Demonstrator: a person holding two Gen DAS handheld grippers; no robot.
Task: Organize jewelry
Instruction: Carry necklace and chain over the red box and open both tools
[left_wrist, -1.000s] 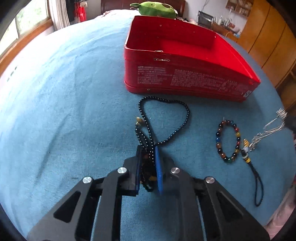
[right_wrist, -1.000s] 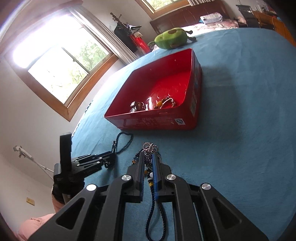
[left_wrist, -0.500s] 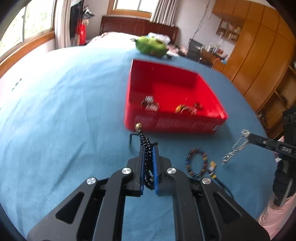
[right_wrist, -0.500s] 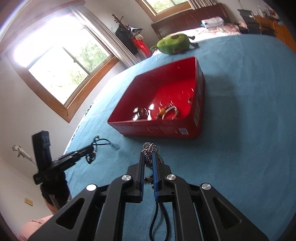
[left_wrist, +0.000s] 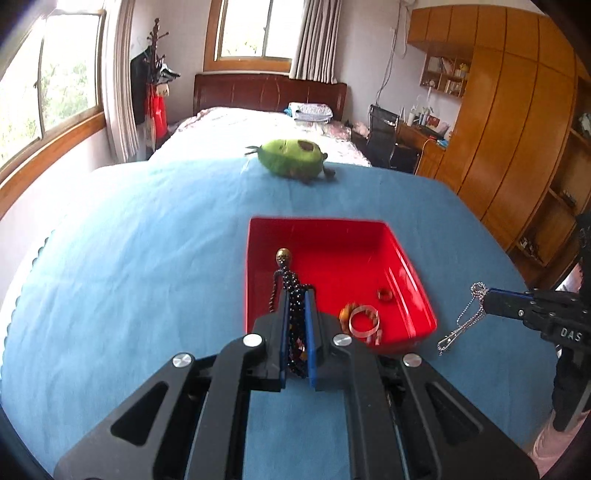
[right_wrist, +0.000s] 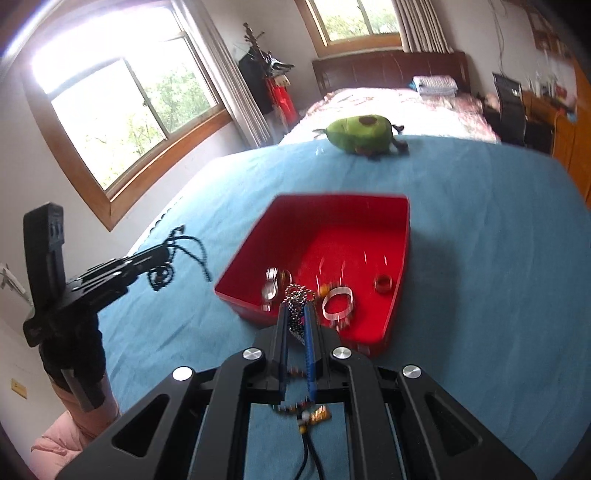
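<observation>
Necklaces (left_wrist: 293, 317) lifted, red box (left_wrist: 406, 258) now below

Both tools lifted jewelry off cloth, above red box (left_wrist: 402, 258)

The black bead necklace (left_wrist: 291, 295) hangs above the near left corner of the red box (left_wrist: 406, 258). The silver chain (right_wrist: 297, 295) hangs over its near wall. Inside, near that wall, lie a silver bangle (left_wrist: 364, 321) and a red ring (left_wrist: 384, 294).

Black angular left claw (left_wrist: 295, 302) with blue pads (left_wrist: 309, 332), silver screws (left_wrist: 252, 340); pink sleeve (right_wrist: 55, 439).
</observation>
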